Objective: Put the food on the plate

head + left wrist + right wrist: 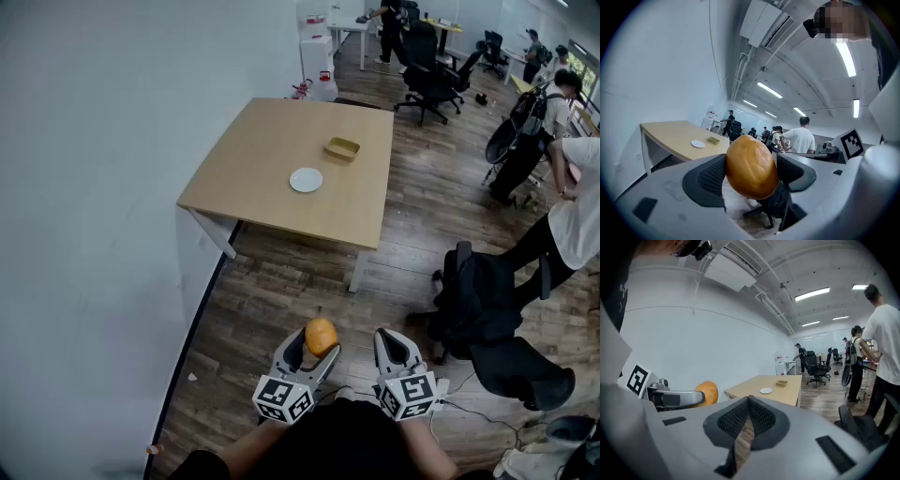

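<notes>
Two hand-held grippers: one in each hand, low in the head view and well apart from the worktop (281, 131).
Left hand-held gripper (314, 349): jaws spread wide, with the pads pressed against both sides of the food.
Food (751, 166): one round, glossy, orange-brown piece, perhaps a bun. It is clamped in the left jaws, held up in the air above the wooden floor (281, 291).
Plate (306, 179): small, white and bare, lying on the worktop nearer the front edge.
Tray (342, 148): shallow and yellowish, just beyond the plate and to its right. It is not touching the plate.
Right hand-held gripper (749, 404): jaws closed together with nothing between them.
Step in hand: carrying, I judge. The food is gripped but is not yet near the plate.
Next move calls for: walking up to the worktop, bringing the left hand-held gripper over the plate, lowering it, then letting the jaws part. A round piece may roll, so a low release seems wise.
Count: one piece of food, one plate, one tray, one worktop.
</notes>
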The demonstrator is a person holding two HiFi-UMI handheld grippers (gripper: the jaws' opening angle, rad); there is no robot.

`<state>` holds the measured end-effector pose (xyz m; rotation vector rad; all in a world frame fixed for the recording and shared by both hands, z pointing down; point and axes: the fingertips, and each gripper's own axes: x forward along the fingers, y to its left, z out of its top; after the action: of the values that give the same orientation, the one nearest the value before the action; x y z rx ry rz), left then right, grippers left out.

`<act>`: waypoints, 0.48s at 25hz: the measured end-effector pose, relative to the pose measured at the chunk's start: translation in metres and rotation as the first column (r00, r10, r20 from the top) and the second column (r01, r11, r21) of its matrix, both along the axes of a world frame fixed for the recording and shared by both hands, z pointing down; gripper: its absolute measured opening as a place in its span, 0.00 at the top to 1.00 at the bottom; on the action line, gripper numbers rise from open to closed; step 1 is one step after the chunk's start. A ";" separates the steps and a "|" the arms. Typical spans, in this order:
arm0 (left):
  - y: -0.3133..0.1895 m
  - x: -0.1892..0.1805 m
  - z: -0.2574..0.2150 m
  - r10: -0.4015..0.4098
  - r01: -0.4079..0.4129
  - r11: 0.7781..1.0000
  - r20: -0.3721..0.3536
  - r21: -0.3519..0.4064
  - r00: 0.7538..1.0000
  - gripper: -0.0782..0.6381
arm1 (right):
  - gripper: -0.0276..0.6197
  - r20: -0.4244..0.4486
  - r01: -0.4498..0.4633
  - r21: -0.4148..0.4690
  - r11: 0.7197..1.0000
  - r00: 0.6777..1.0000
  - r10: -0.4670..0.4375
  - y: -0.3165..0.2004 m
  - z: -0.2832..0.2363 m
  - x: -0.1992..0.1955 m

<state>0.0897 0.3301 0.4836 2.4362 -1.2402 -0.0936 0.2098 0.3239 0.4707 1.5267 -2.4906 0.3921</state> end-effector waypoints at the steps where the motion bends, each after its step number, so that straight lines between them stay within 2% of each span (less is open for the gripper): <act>1: 0.004 0.002 -0.001 -0.002 0.002 1.000 -0.002 0.002 1.000 0.45 | 0.86 0.000 0.006 0.001 1.000 1.000 -0.006 0.002 -0.001 0.001; 7: 0.023 0.014 -0.003 -0.019 0.018 1.000 0.009 0.023 1.000 0.45 | 0.86 -0.008 0.059 0.012 0.998 0.998 -0.059 0.016 -0.001 0.003; 12: 0.030 0.006 -0.003 -0.096 0.095 0.995 0.020 0.035 0.995 0.45 | 0.86 0.035 0.099 0.054 0.994 0.994 -0.101 0.021 -0.004 0.004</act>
<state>0.0960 0.3605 0.4802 2.4121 -1.3757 -0.1164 0.2134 0.3447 0.4671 1.4181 -2.6137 0.3455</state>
